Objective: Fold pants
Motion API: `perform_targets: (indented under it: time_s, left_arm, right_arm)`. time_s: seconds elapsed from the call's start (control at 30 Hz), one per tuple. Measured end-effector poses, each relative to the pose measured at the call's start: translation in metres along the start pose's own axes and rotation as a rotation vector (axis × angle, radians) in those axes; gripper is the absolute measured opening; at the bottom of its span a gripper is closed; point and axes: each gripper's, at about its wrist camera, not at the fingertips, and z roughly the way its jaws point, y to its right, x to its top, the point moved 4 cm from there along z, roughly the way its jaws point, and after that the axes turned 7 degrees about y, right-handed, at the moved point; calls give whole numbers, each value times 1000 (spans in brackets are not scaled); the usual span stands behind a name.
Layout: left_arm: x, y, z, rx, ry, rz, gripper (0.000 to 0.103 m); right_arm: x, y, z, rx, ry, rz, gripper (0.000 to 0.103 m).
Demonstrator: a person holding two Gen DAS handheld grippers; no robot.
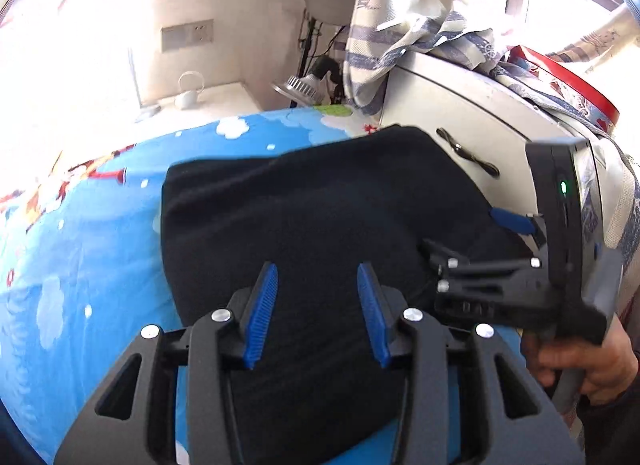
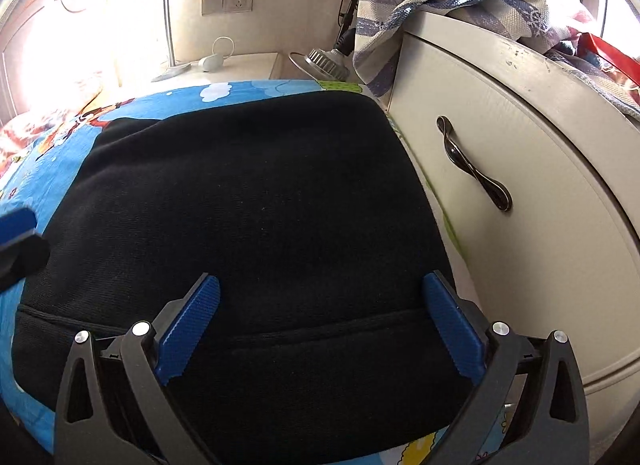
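Left wrist view: no writing can be read. The left gripper (image 1: 318,313) hangs with fingers apart, empty, over black knit pants (image 1: 304,205) folded on a cartoon-print bed sheet (image 1: 80,233). The right gripper (image 1: 480,233) reaches in beside a white cabinet (image 1: 480,121).

Right wrist view: its ribbed blue fingers (image 2: 192,325) spread wide above the pants, empty; the cabinet's curved dark handle (image 2: 472,163) stands close by.

Blue cartoon-print bed (image 2: 48,169) — black pants (image 2: 256,205) flat on it

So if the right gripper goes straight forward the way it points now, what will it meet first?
Most likely the black pants. The right gripper is open and points along the cloth on the bed, so it would probably meet the fabric first; the depth is hard to judge.
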Motion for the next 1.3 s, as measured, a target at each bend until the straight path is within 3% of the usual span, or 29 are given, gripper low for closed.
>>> perform_targets:
  time_s: [0.13, 0.23, 0.33, 0.4, 0.5, 0.57, 0.67, 0.77, 0.9, 0.97, 1.03, 1.1, 1.2, 1.3]
  left_arm:
    - [48, 43, 66, -200, -39, 223, 26]
    - [66, 80, 122, -360, -143, 372, 26]
    - [75, 102, 178, -344, -227, 462, 23]
    - [89, 111, 193, -315, -216, 472, 17]
    - [107, 118, 204, -235, -189, 439, 17]
    - [117, 114, 194, -202, -155, 362, 17]
    - [126, 86, 155, -163, -80, 168, 21]
    - [101, 59, 120, -156, -88, 54, 28]
    - [40, 37, 113, -44, -235, 92, 29]
    - [25, 28, 95, -47, -192, 89, 32]
    - [11, 19, 73, -37, -189, 74, 51]
    - [-3, 6, 54, -40, -201, 22, 52]
    - [-25, -9, 25, 39, -182, 41, 54]
    - [-45, -29, -6, 59, -140, -81, 60]
  right_arm:
    - [-1, 2, 1, 7, -7, 8, 98]
    - [-1, 3, 2, 17, -16, 17, 98]
    - [0, 9, 7, 25, -32, 44, 98]
    - [1, 15, 11, 52, -44, 72, 98]
    - [1, 14, 12, 61, -44, 67, 99]
    - [1, 16, 12, 67, -43, 76, 99]
    - [0, 17, 13, 75, -30, 86, 99]
    - [1, 18, 14, 76, -34, 89, 99]
    - [2, 19, 14, 74, -37, 84, 99]
    - [2, 19, 14, 69, -38, 75, 99]
    - [4, 20, 17, 66, -41, 66, 99]
    - [6, 19, 18, 64, -41, 69, 99]
    - [9, 18, 20, 64, -47, 63, 99]
    - [13, 19, 22, 60, -47, 57, 99]
